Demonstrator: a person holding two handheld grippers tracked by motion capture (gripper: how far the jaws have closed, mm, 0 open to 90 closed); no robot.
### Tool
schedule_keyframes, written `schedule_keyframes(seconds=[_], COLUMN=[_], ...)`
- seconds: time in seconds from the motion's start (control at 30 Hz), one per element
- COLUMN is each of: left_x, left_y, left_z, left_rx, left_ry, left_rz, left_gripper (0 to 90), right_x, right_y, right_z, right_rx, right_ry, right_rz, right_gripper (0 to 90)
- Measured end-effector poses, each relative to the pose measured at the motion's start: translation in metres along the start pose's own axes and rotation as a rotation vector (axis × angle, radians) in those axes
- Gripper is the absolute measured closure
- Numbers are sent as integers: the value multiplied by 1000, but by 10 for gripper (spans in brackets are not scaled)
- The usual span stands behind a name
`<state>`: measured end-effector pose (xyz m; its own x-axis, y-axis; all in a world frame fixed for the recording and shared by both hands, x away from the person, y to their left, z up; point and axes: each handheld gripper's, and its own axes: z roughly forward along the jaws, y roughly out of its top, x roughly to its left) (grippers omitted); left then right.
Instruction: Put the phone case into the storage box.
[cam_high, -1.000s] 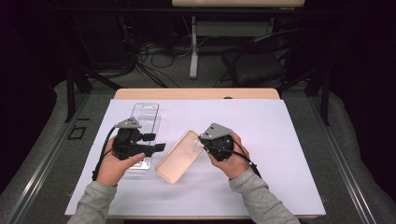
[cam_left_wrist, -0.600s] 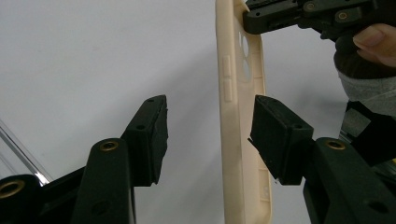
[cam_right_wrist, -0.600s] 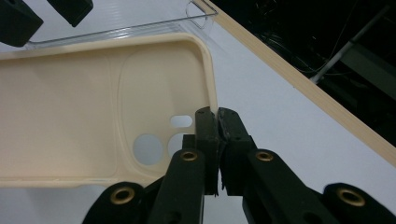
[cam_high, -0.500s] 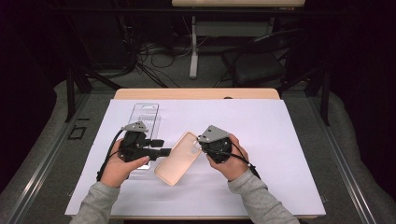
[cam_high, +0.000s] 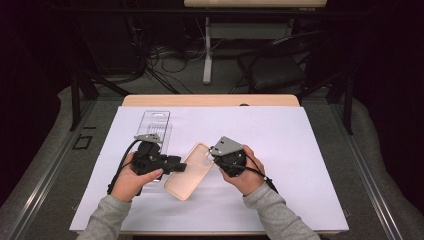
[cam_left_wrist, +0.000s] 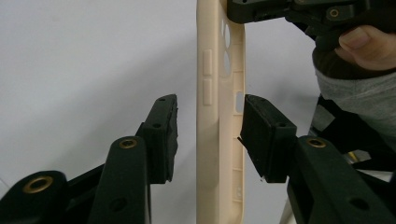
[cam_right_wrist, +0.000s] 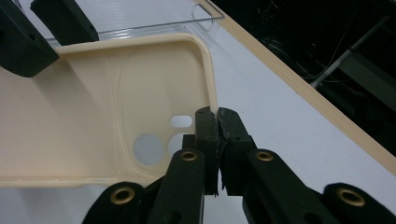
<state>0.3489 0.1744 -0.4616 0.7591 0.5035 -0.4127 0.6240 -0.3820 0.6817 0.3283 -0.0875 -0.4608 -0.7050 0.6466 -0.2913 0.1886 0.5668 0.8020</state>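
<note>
A beige phone case (cam_high: 190, 172) hangs tilted just above the white table cover, between the two hands. My right gripper (cam_high: 216, 153) is shut on the case's rim beside the camera cut-outs (cam_right_wrist: 215, 114). My left gripper (cam_high: 181, 164) straddles the long side edge of the case (cam_left_wrist: 219, 140). Its jaws have just been closing, and a small gap still shows between each of its pads (cam_left_wrist: 163, 135) and the case. The right gripper view has the left gripper's fingers (cam_right_wrist: 28, 44) at the case's far edge. The left gripper view has the right gripper (cam_left_wrist: 280, 11) at the case's top.
A clear plastic package tray (cam_high: 154, 122) lies flat behind the left hand, also in the right gripper view (cam_right_wrist: 154, 25). The white cover (cam_high: 300, 150) spans the table, with the wooden edge (cam_high: 210, 100) at the far side. Dark floor and cables lie beyond.
The left gripper has shifted right onto the case's side edge and its jaws have narrowed around it. The right gripper has kept the case in place.
</note>
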Motion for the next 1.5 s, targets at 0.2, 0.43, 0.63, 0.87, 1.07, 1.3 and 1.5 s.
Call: schedule_keyframes(seconds=[0.2,0.43,0.63,0.87,1.07,1.3,1.5], left_x=[5,5,4,4,4,5,6], left_y=[-2,-3,-3,-3,-4,-4,-4], left_z=[0,3,5,7,10,11,11], left_rx=[7,24,36,52,65,85,107], left_ry=[-38,-49,-51,-48,-55,-57,-54], left_rz=[-49,-66,-63,-63,-65,-58,-60], left_gripper=[624,673,714,756,766,779,786], right_x=[1,2,3,5,6,9,11], right_y=[0,1,1,1,1,1,1], right_z=[0,0,1,1,2,2,4], right_rx=[-5,-3,-4,-8,-5,-6,-1], right_ry=[0,3,6,8,12,18,28], right_rz=[-3,-5,-7,-14,-17,-24,-28], right_gripper=[880,880,880,880,880,880,880])
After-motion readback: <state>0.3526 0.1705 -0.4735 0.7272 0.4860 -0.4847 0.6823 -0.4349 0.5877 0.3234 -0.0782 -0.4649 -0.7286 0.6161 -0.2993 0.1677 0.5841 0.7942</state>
